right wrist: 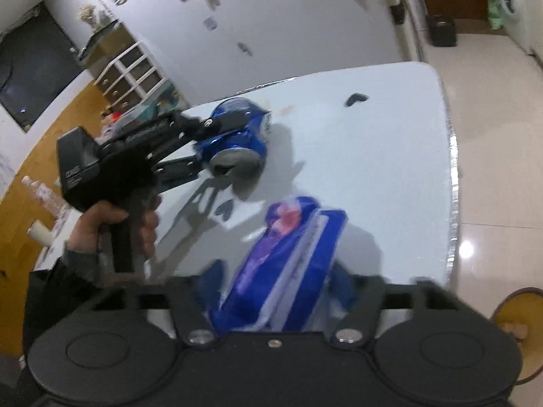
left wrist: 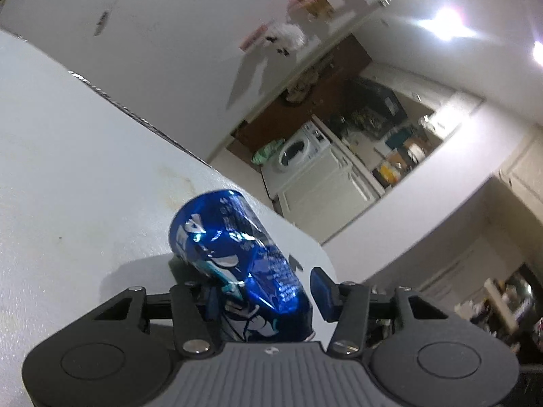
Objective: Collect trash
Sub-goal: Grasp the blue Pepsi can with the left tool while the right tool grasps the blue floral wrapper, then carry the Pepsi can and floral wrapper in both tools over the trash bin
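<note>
Two claws each have a piece of trash. The left claw (left wrist: 268, 291) has the blue can (left wrist: 237, 254) between its fingers. One finger looks a little off the can, so I cannot tell if the squeeze is tight. The can lies tipped on the white surface (left wrist: 68, 186), with its far end pointing away from the claw. The right claw (right wrist: 276, 285) is clamped on a blue wrapper (right wrist: 288, 264), which sticks out in front of it. To do this well, squeeze the can firmly in the middle, then lift slowly. The left hand (right wrist: 115, 227) holds its handle from below, reaching in sideways. A yellow bin (right wrist: 519, 325) sits on the floor, to the right of the right claw.
</note>
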`<action>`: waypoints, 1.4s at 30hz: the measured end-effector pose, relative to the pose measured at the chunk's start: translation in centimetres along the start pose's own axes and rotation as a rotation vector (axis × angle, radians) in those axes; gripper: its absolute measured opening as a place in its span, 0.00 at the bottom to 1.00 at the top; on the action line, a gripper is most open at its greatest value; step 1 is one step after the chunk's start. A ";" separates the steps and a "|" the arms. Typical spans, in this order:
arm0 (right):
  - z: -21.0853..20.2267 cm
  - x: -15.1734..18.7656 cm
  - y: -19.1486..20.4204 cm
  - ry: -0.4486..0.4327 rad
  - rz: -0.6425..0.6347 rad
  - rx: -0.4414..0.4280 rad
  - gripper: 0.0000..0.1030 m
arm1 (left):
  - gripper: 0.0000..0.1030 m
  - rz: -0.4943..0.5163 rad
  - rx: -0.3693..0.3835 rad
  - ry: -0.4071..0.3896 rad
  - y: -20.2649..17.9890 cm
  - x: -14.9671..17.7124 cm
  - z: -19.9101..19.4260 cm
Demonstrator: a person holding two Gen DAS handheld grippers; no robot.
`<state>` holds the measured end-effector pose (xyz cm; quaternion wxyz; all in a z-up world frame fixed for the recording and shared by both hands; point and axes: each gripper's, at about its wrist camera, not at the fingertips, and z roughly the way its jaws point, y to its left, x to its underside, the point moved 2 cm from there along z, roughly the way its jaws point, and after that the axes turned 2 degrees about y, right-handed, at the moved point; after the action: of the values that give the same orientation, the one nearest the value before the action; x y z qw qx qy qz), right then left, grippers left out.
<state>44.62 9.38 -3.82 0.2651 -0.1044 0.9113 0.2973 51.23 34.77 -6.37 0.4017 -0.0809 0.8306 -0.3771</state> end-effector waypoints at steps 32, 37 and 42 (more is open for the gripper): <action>-7.8 -2.6 -2.3 -0.355 -0.304 0.110 0.12 | 0.27 0.322 -0.334 -0.148 -11.5 5.2 -2.9; -9.5 -2.5 -3.3 -0.419 -0.335 0.158 0.12 | 0.27 0.374 -0.362 -0.155 -14.0 6.5 -3.4; -11.1 -2.1 -4.3 -0.471 -0.370 0.213 0.12 | 0.26 0.442 -0.404 -0.150 -16.4 8.2 -3.5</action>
<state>43.22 -0.65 2.78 0.5278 -0.1683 0.8164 0.1629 40.47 21.67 1.41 0.5099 -0.0042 0.8543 -0.1008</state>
